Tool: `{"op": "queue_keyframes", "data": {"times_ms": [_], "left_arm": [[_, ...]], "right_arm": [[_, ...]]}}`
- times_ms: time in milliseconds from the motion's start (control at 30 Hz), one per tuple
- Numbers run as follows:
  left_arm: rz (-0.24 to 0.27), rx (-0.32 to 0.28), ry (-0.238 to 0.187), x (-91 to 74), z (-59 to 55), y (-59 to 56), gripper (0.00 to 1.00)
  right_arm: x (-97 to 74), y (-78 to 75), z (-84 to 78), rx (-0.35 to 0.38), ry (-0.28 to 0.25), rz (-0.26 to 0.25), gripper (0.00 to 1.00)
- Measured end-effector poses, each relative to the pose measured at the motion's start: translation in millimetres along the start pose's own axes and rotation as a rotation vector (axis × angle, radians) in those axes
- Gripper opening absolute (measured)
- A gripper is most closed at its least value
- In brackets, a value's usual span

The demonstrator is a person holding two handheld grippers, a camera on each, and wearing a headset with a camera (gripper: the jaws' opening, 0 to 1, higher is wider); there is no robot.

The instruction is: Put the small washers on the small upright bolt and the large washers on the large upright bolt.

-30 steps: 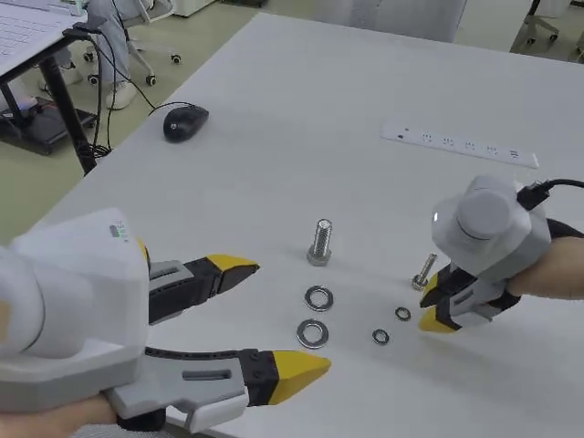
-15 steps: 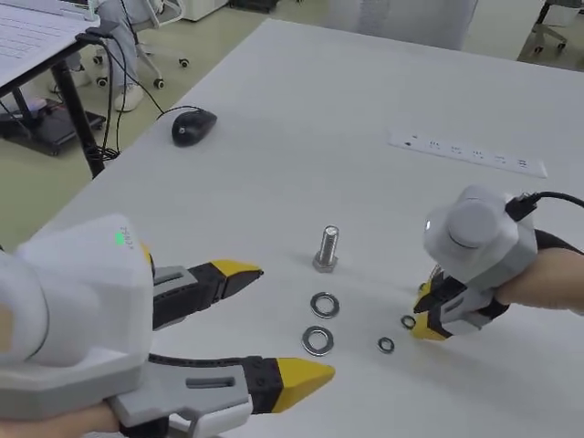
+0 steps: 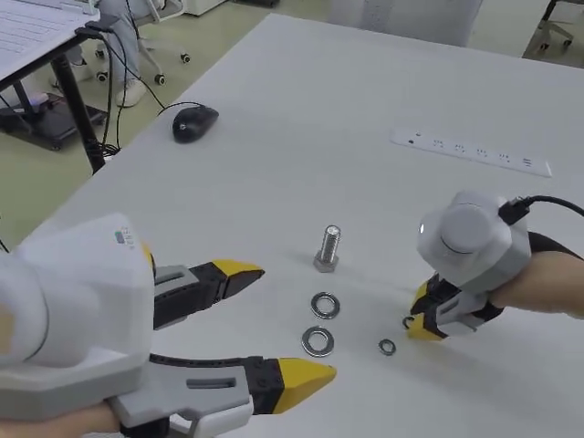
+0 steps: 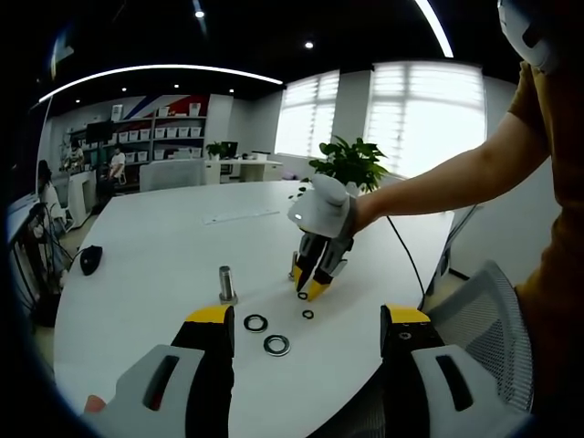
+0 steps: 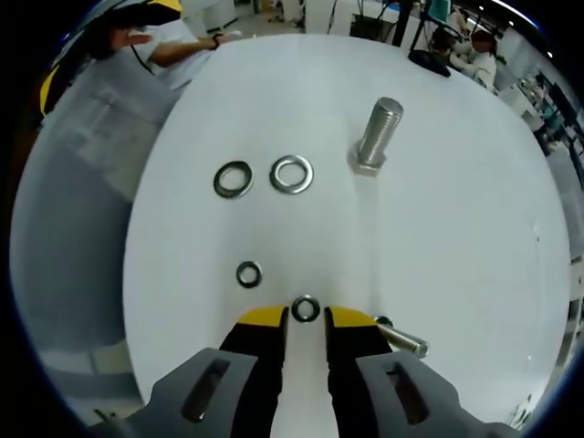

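The large upright bolt (image 3: 328, 248) stands mid-table, with two large washers (image 3: 324, 305) (image 3: 318, 341) lying flat in front of it. My right gripper (image 3: 422, 314) points down at the table, its jaws narrowly open on either side of a small washer (image 5: 306, 308) that lies flat. A second small washer (image 3: 387, 347) lies just to its left. In the right gripper view the small bolt (image 5: 401, 336) sits close beside the right jaw. My left gripper (image 3: 283, 321) hovers wide open at the near left, holding nothing, short of the large washers (image 4: 255, 322).
A black mouse (image 3: 194, 121) lies at the far left and a white power strip (image 3: 472, 151) at the far right. The table's left edge (image 3: 100, 178) drops to a floor with a black stand (image 3: 78, 109) and cables.
My right gripper has slid down and left to the nearer small washer, which now lies between its tips, and it now covers the small bolt in the head view. The left gripper holds still.
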State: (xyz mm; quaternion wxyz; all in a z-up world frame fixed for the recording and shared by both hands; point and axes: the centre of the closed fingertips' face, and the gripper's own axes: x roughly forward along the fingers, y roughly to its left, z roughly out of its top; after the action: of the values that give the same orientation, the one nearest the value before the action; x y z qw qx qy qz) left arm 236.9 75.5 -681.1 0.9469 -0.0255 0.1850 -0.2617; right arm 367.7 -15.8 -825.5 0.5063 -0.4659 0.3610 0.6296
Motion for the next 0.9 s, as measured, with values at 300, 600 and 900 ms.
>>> {"op": "queue_keyframes", "data": {"times_ms": [300,600,900], "left_arm": [[0.002,-0.001,0.003,0.4,-1.2,0.1,0.64],[0.003,0.000,-0.001,-1.1,-0.5,-1.4,0.64],[0.000,0.003,0.001,-1.3,-0.3,-2.6,0.64]], "right_arm": [[0.8,1.4,0.4,-0.014,0.010,0.002,0.15],[0.0,1.6,0.9,-0.035,0.034,-0.008,0.13],[-6.3,2.2,-0.4,-0.040,0.043,0.004,0.12]]}}
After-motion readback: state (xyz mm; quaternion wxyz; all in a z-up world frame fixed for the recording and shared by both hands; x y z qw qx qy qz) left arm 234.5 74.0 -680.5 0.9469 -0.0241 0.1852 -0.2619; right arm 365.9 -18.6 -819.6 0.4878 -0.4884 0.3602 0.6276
